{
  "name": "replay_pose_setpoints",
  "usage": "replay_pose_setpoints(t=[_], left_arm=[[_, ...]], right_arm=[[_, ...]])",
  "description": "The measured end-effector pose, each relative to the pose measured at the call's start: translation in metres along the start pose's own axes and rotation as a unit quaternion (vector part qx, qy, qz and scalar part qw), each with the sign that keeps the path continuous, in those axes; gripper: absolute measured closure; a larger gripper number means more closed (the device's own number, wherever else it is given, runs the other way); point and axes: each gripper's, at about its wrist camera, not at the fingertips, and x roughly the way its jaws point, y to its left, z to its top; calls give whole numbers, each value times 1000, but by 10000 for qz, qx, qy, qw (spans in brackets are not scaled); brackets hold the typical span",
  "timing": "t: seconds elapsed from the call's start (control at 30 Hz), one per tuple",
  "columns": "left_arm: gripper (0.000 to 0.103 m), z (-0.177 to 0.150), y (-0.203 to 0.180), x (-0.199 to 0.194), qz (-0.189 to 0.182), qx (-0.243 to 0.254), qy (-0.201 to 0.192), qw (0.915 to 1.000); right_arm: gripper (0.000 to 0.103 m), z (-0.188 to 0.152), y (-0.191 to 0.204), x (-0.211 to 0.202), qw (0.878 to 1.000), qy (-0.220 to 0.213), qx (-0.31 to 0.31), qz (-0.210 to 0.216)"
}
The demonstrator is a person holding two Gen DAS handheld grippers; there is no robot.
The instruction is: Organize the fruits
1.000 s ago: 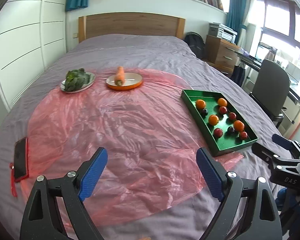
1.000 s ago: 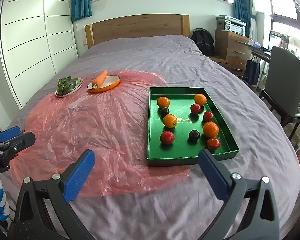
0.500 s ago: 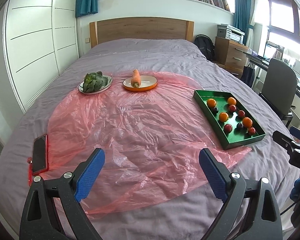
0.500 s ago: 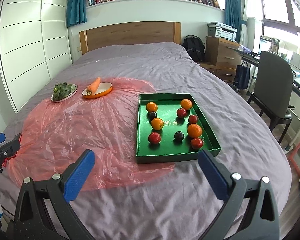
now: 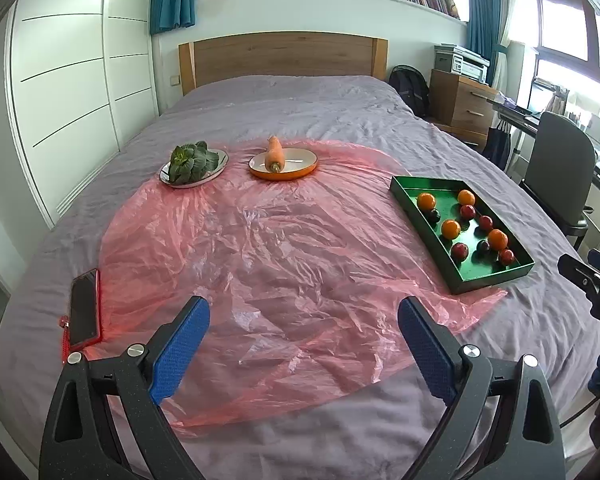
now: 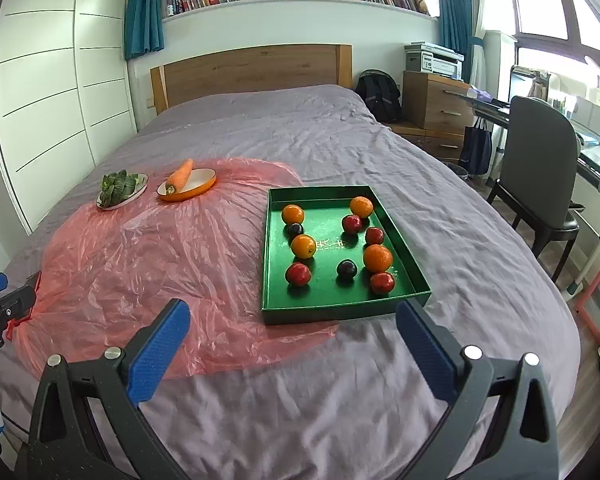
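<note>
A green tray (image 6: 276, 314) (image 5: 404, 190) lies on the bed, half on a pink plastic sheet (image 5: 280, 248) (image 6: 140, 248). In it sit several oranges (image 6: 377, 258) (image 5: 450, 229), red fruits (image 6: 298, 273) (image 5: 459, 251) and dark plums (image 6: 346, 268) (image 5: 483, 245). My right gripper (image 6: 294, 320) hangs open just short of the tray's near wall, nothing between its blue pads. My left gripper (image 5: 304, 314) is open over the sheet's near part, well left of the tray, and holds nothing.
At the sheet's far side stand a metal plate of leafy greens (image 5: 192, 162) (image 6: 118, 189) and an orange dish with a carrot (image 5: 275, 154) (image 6: 180, 176). A red-cased phone (image 5: 85, 312) lies at the sheet's left edge. A desk chair (image 6: 540, 176) stands right of the bed.
Both views have pulled back from the bed, so the tray, plates and sheet look smaller and farther. The left view also swung, bringing more of the phone in. Both grippers stayed open.
</note>
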Motion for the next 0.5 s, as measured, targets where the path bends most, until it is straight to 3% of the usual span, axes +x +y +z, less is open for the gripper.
replay_pose_setpoints(t=[0.5], left_arm=[[10, 1, -5, -3, 21, 85, -42, 10000]], right_arm=[[0, -4, -12, 0, 9995, 11, 314, 50]])
